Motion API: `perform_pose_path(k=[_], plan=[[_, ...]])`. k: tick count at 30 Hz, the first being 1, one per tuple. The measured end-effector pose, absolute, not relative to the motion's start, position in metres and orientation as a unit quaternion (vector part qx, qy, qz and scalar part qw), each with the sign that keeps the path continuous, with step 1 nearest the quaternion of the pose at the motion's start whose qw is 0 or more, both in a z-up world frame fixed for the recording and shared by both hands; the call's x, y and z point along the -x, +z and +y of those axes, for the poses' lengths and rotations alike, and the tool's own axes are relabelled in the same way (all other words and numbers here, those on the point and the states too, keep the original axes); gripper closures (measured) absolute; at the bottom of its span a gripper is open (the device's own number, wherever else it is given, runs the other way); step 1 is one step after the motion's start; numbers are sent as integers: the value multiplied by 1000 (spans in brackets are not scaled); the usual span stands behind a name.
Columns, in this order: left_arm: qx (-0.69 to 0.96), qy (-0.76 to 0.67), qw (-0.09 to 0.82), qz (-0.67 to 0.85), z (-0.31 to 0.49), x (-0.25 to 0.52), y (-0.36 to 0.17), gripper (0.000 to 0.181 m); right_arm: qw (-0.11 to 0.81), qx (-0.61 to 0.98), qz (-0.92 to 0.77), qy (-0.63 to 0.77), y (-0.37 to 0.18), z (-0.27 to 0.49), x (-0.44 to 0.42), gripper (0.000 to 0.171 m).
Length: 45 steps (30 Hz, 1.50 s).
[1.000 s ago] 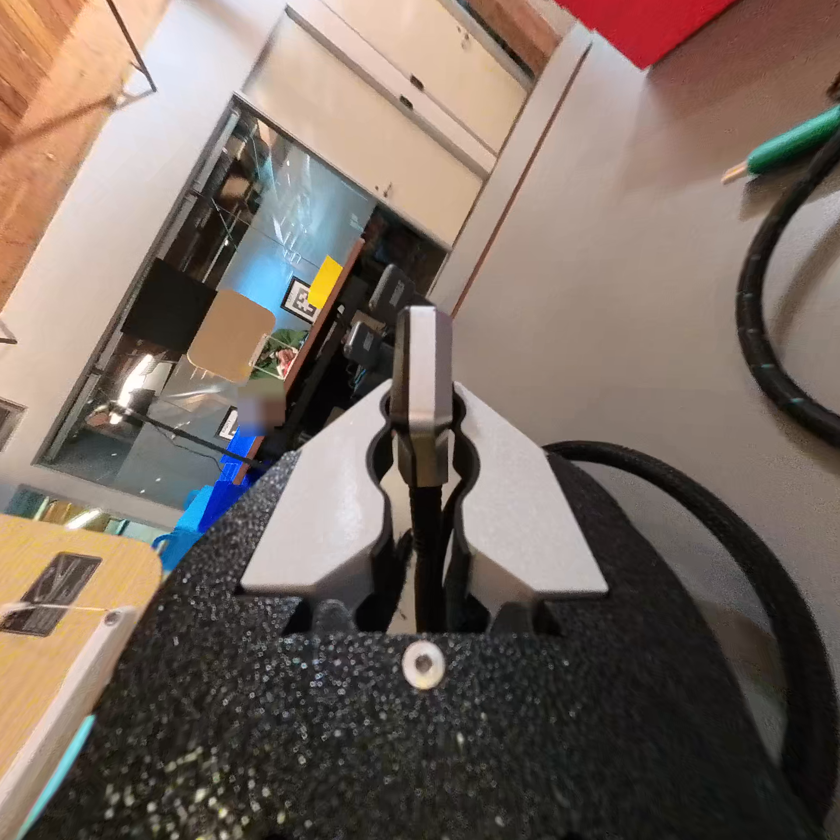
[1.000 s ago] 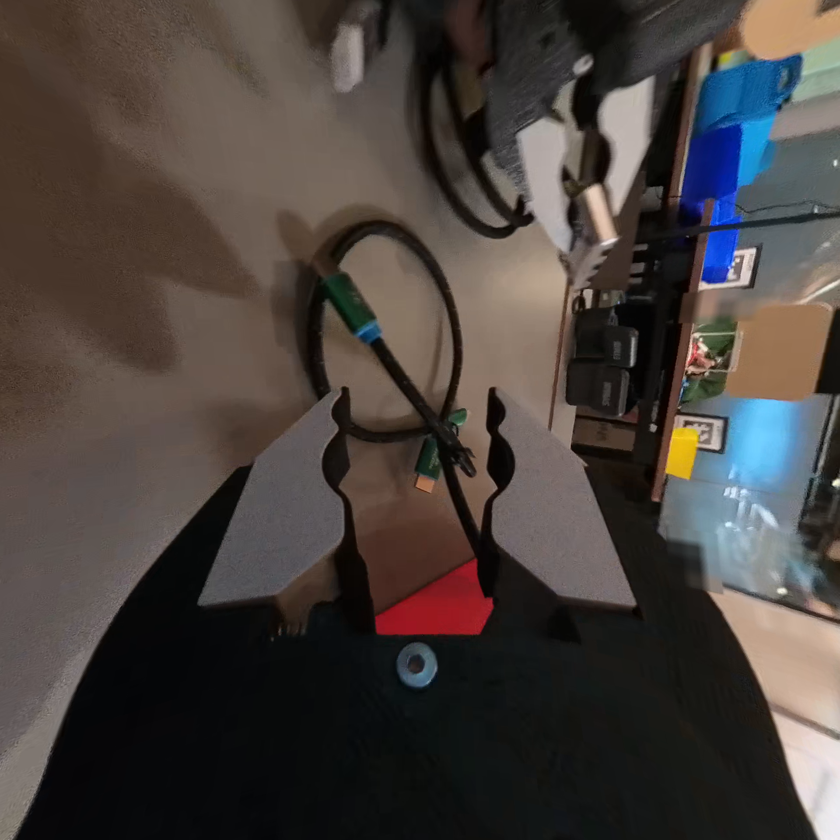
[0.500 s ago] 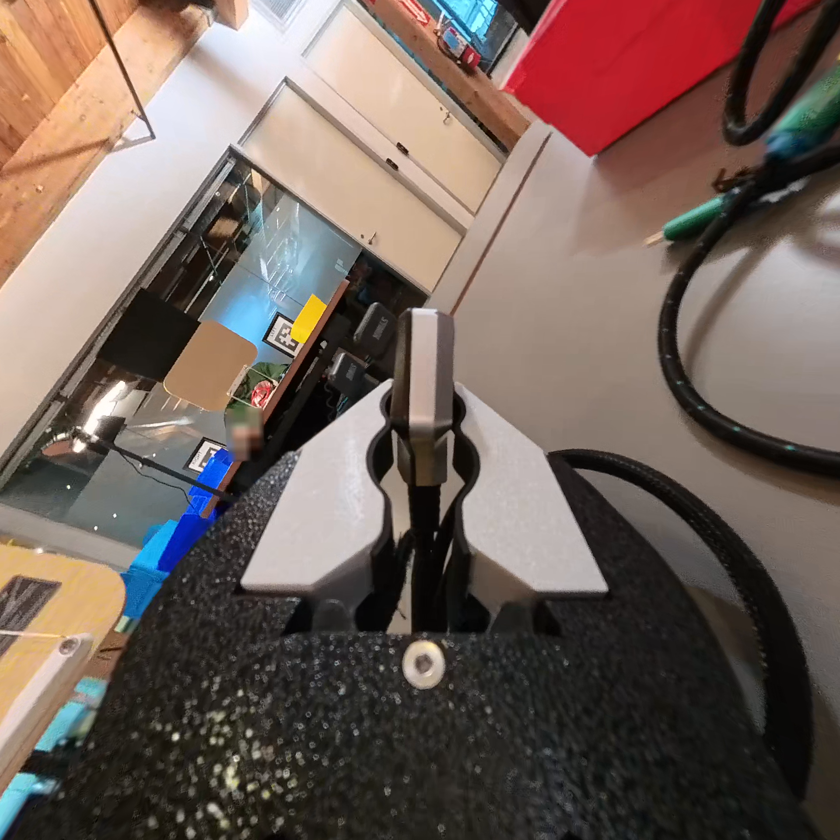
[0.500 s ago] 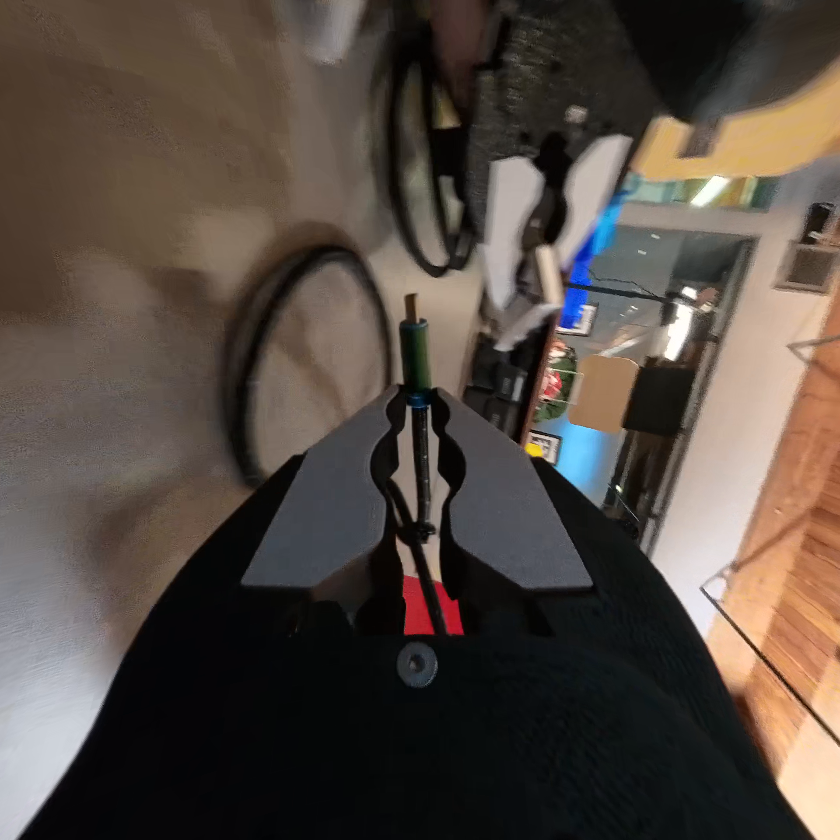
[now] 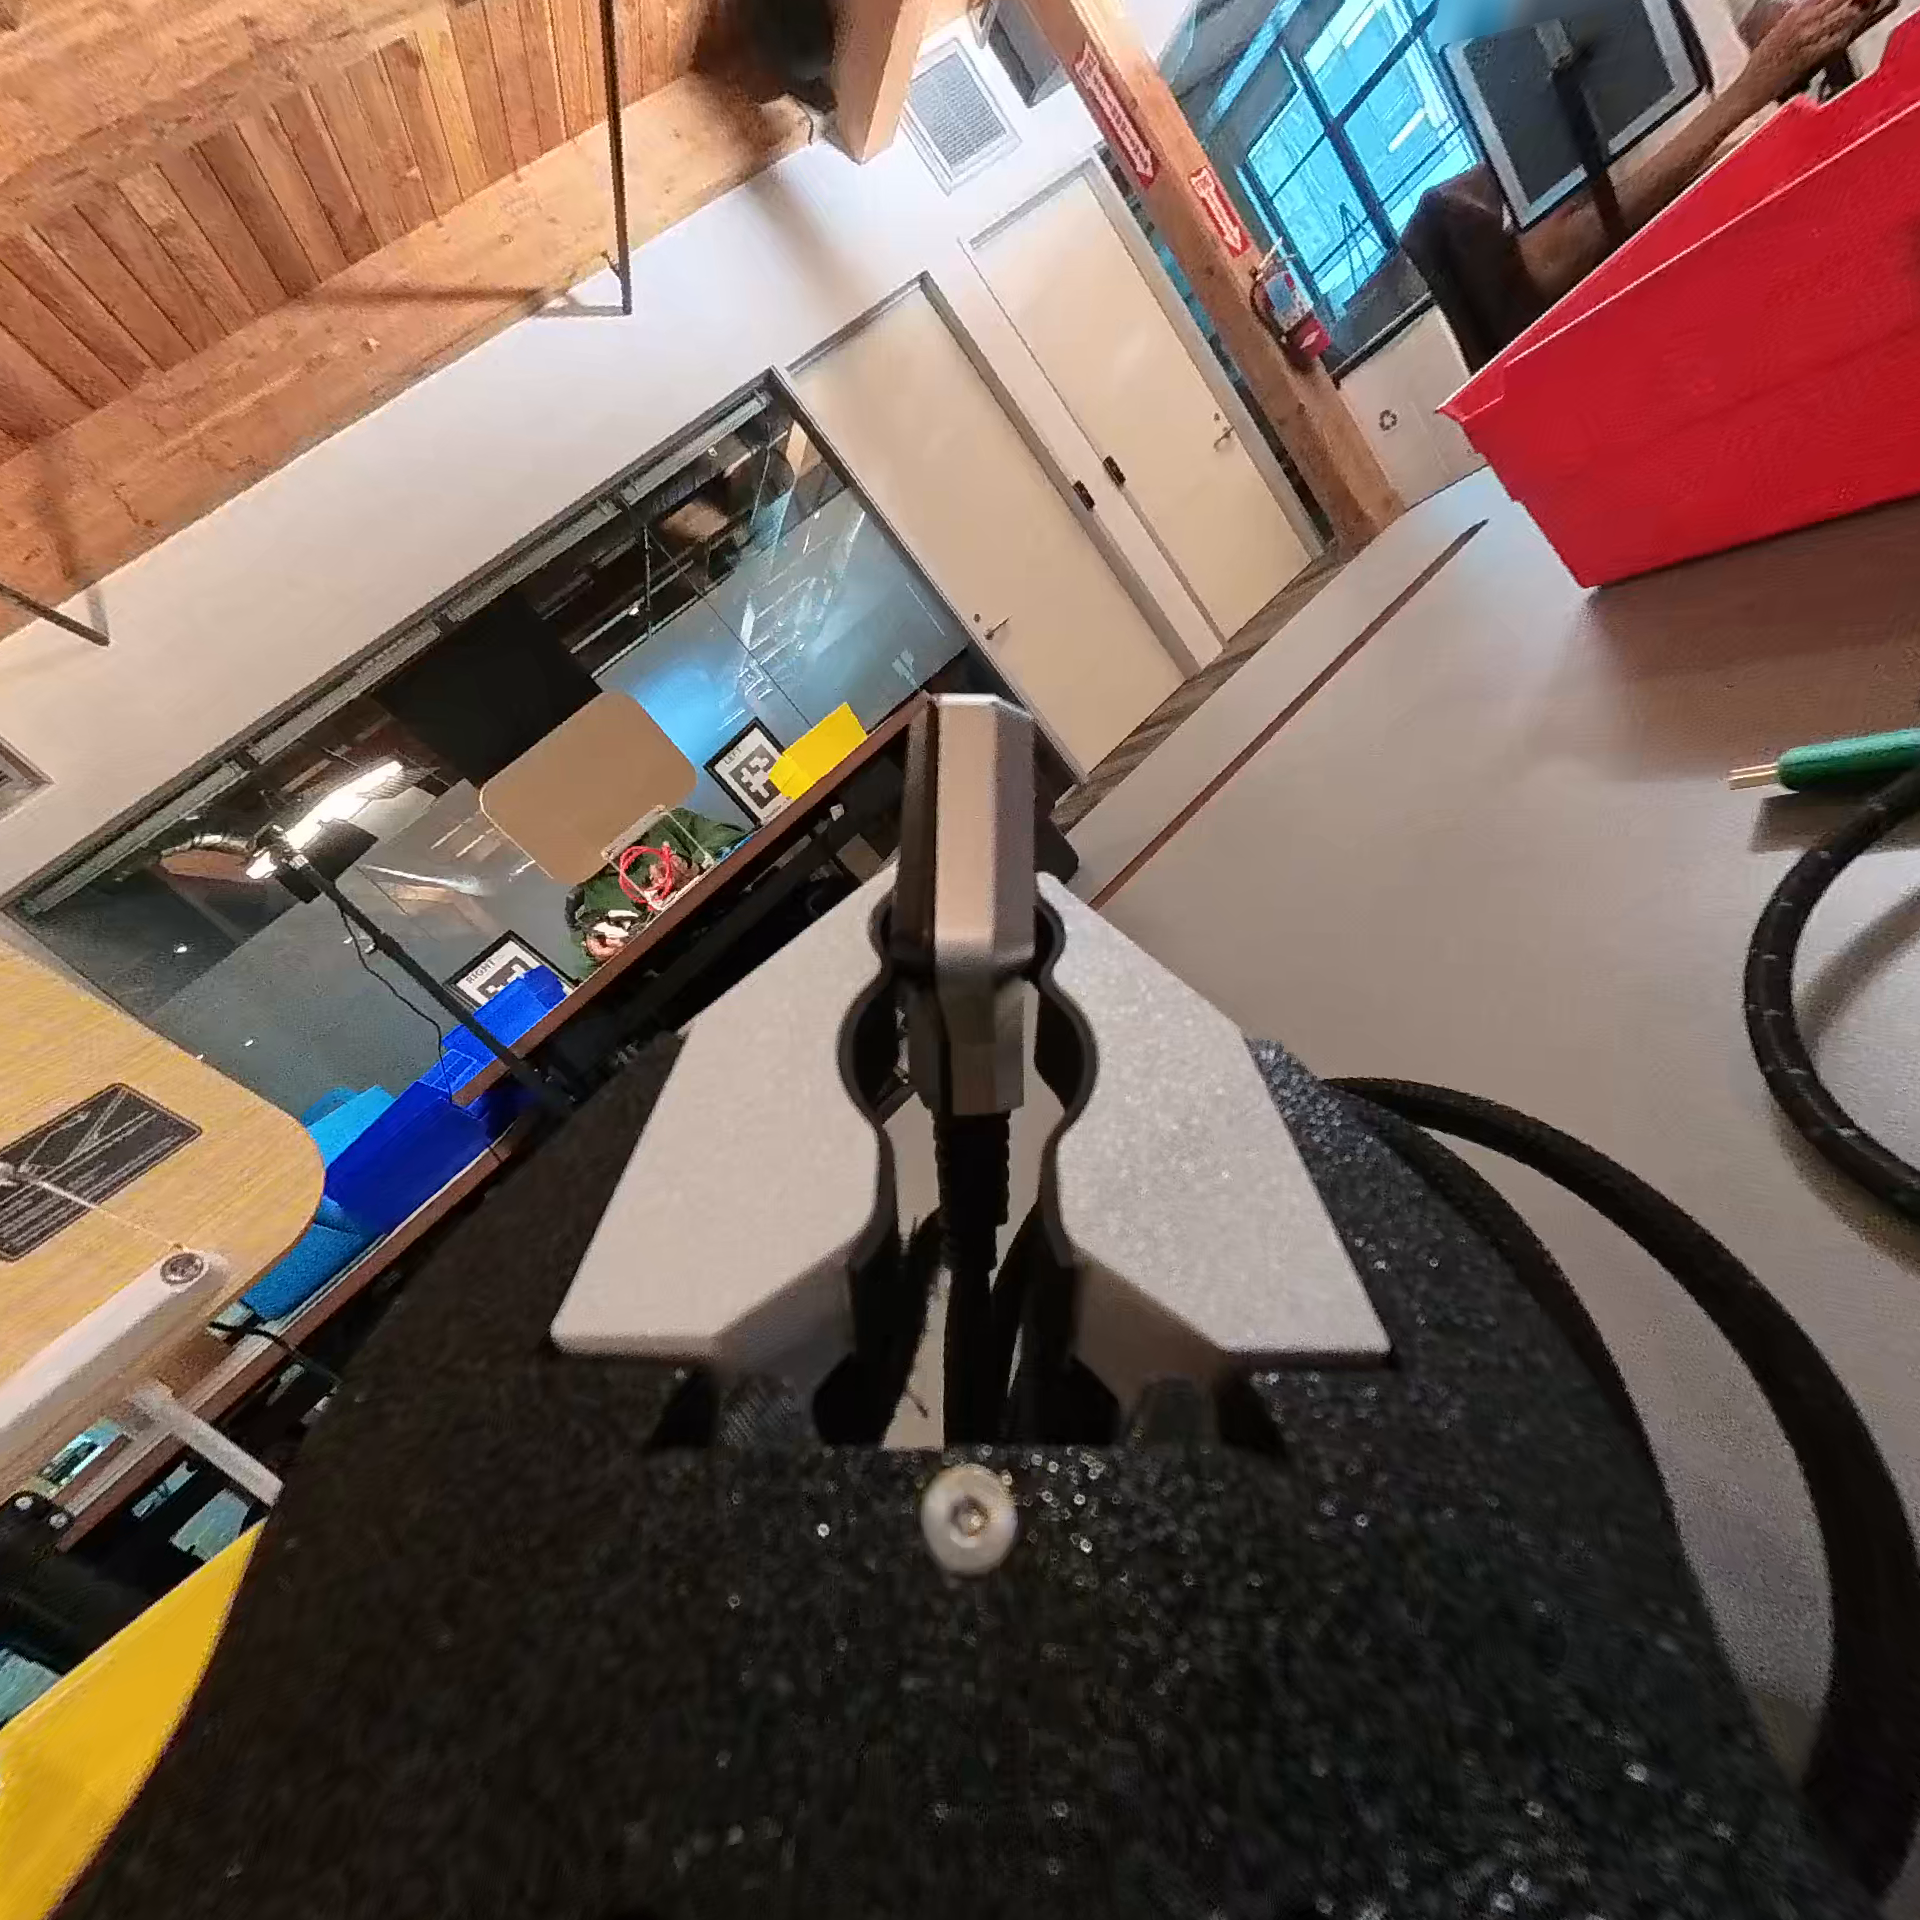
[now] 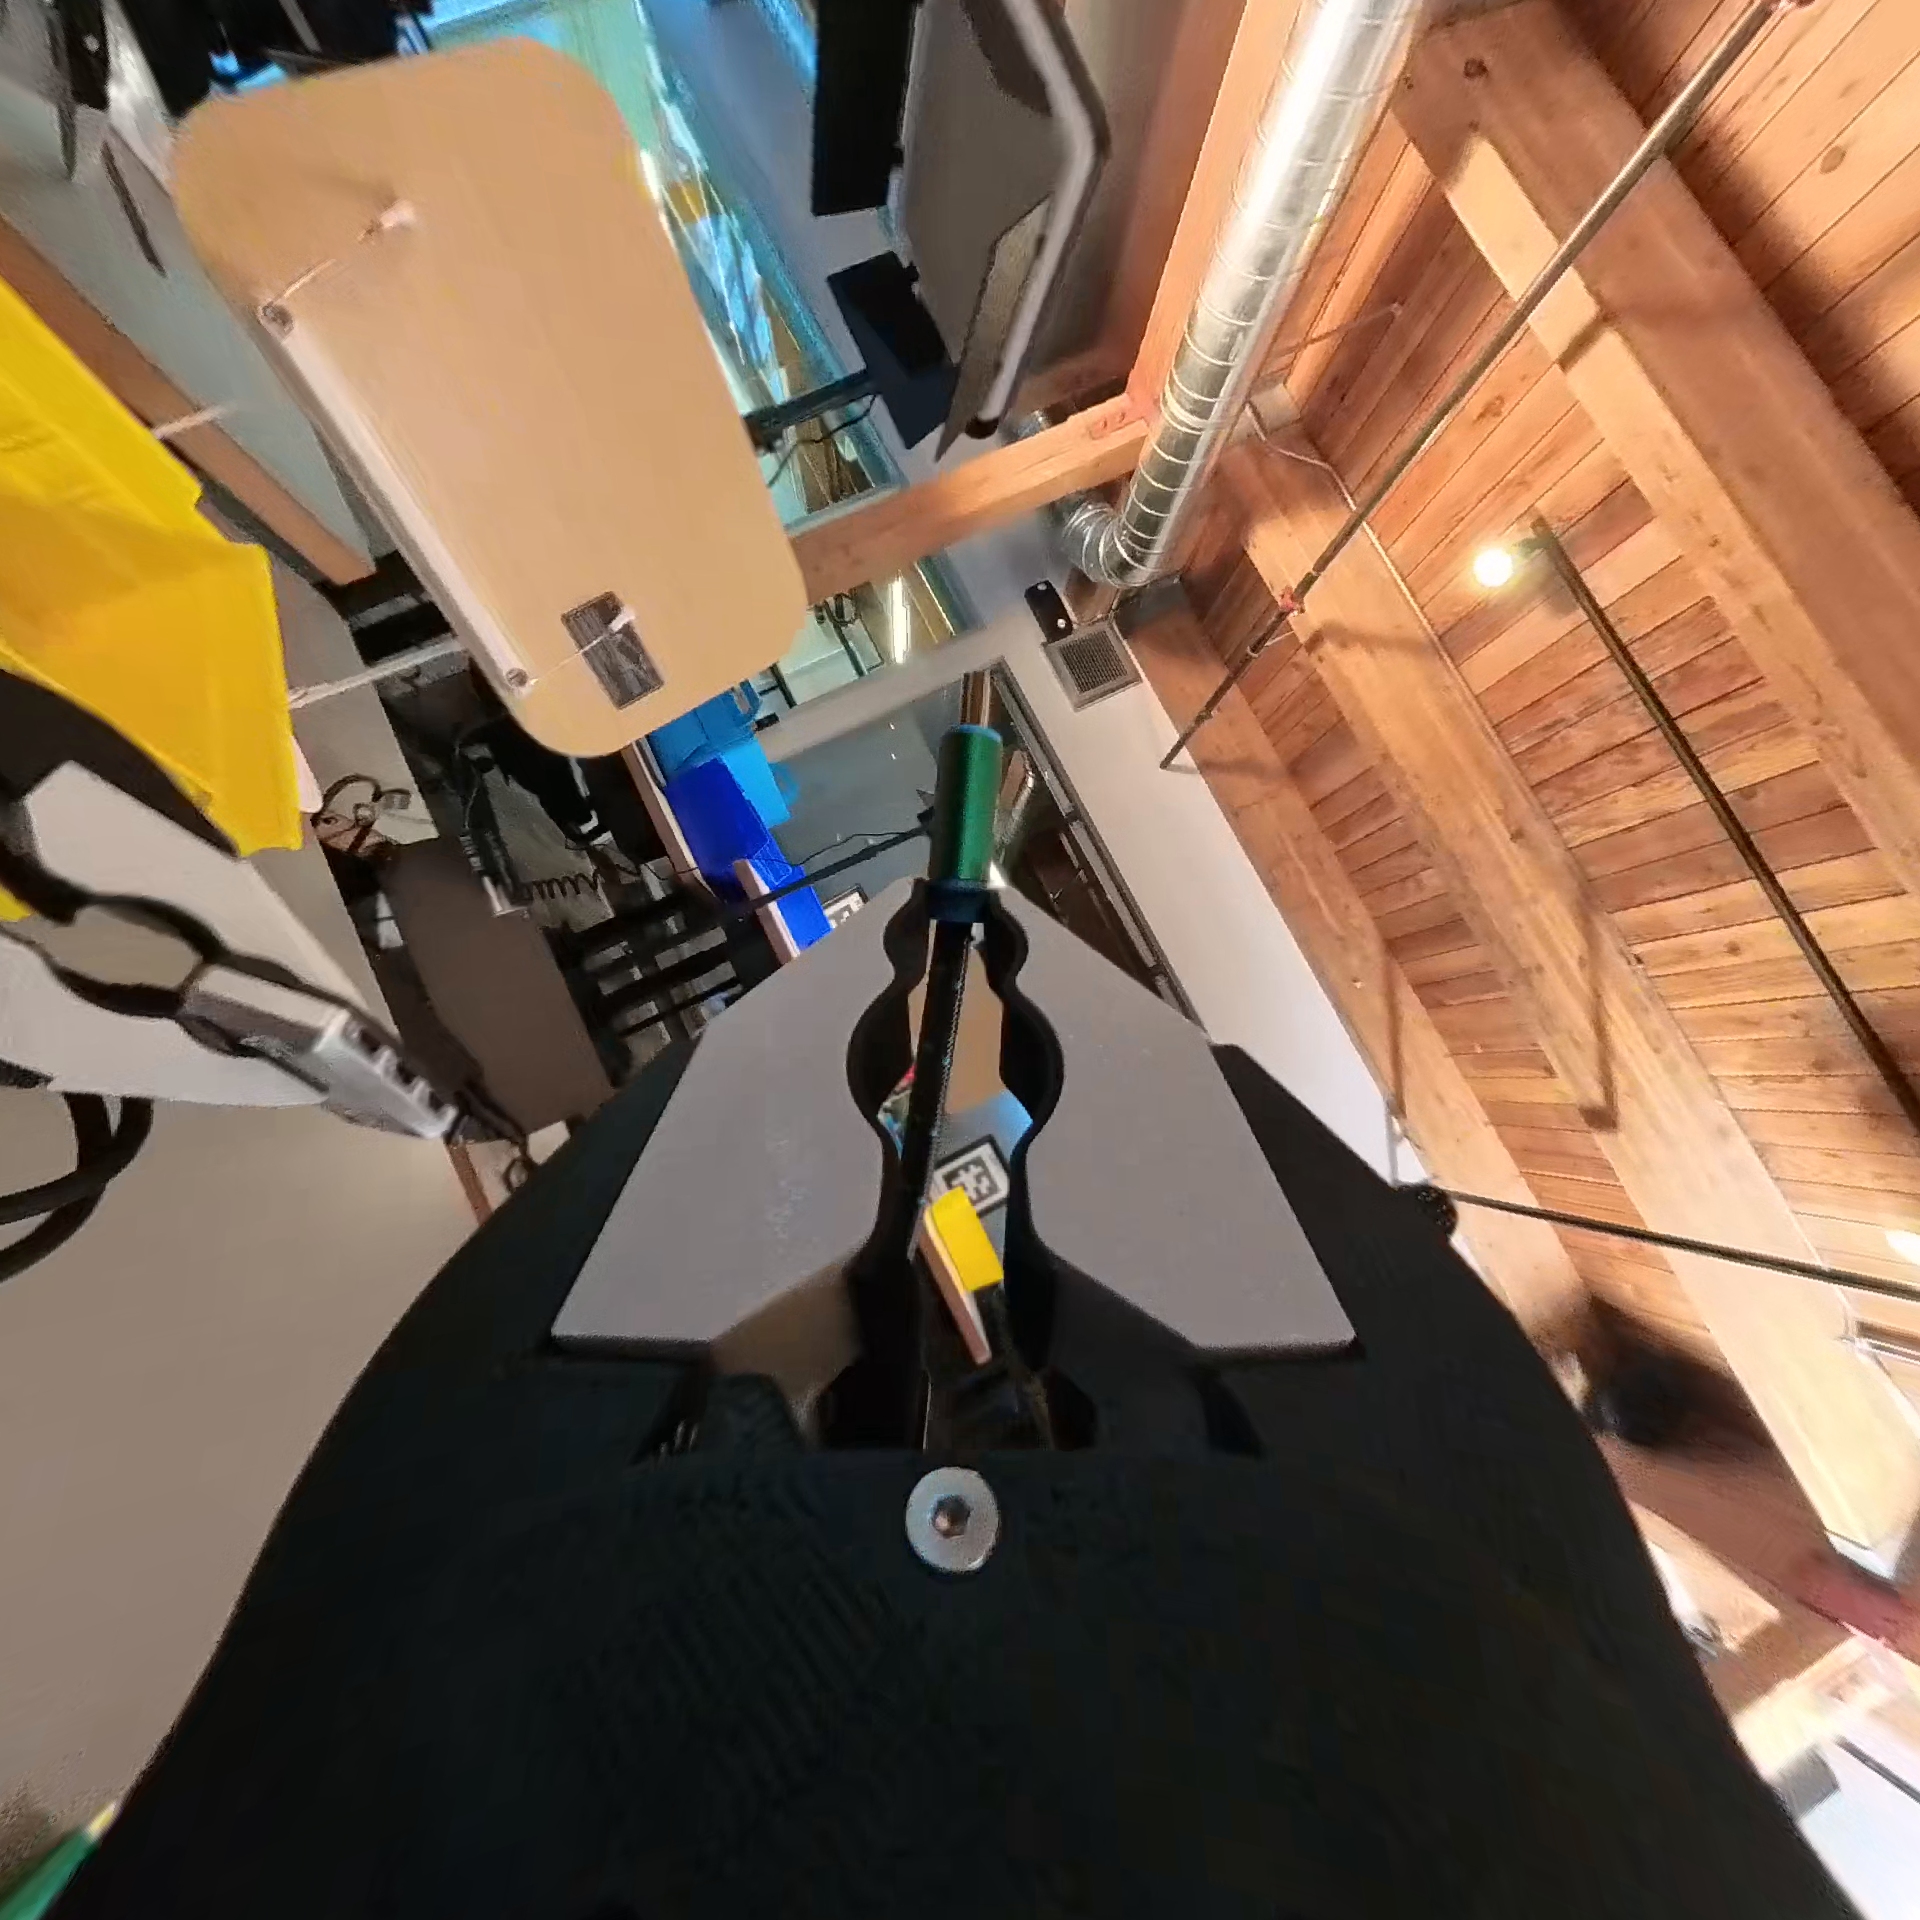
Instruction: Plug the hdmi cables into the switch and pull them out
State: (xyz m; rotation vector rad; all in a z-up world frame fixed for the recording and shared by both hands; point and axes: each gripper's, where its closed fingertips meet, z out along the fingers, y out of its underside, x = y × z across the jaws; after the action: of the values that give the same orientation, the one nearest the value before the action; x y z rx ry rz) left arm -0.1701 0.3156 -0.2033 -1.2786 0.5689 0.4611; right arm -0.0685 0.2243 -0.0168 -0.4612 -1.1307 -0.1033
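both hand-held grippers clamped on plugs, held off the table

the left hand-held gripper (image 5: 966,935) is closed on a silver plug (image 5: 971,883) — the metal housing stands upright between the grey fingers (image 5: 1164,1122) and juts past their tips, its black braided cable (image 5: 1662,1299) running back through the gap and looping round the right side of the gripper body over the grey table (image 5: 1455,810). on the table to the right lie another black cable loop (image 5: 1787,1049) and a green plug (image 5: 1839,762) with a gold tip, apart from the gripper. a red bin (image 5: 1714,395) sits at the table's far right.

the right hand-held gripper (image 6: 961,914) is tilted up toward a wooden ceiling (image 6: 1662,727) and is shut on a green plug (image 6: 964,805) — its tips pinch the blue collar at the plug's base, the green barrel sticks out past them, and the thin black cable (image 6: 935,1049) trails back between the fingers. at the left edge of this view the other gripper shows, with the silver plug (image 6: 353,1060) in it, blurred. i cannot make out the switch in either view.
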Motion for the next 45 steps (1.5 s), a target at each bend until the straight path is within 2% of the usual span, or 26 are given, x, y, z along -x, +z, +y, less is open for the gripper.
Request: perform_pose_path(k=[6, 14, 20, 24, 40, 45], plan=[[567, 181, 755, 276, 310, 158, -200, 163, 879, 211, -426, 28, -62, 254, 63, 163], [545, 189, 749, 326, 304, 139, -205, 163, 849, 298, -432, 67, -126, 307, 67, 163], [549, 190, 741, 336, 307, 137, -210, 163, 820, 266, -500, -81, -168, 312, 81, 163], [549, 185, 739, 344, 307, 134, -213, 162, 797, 247, -543, -95, -195, 305, 99, 163], [546, 195, 740, 341, 307, 135, -212, 162, 786, 268, -553, -70, -205, 309, 100, 163], [555, 261, 714, 337, 314, 149, -215, 163, 783, 266, -557, -74, -207, 309, 101, 162]])
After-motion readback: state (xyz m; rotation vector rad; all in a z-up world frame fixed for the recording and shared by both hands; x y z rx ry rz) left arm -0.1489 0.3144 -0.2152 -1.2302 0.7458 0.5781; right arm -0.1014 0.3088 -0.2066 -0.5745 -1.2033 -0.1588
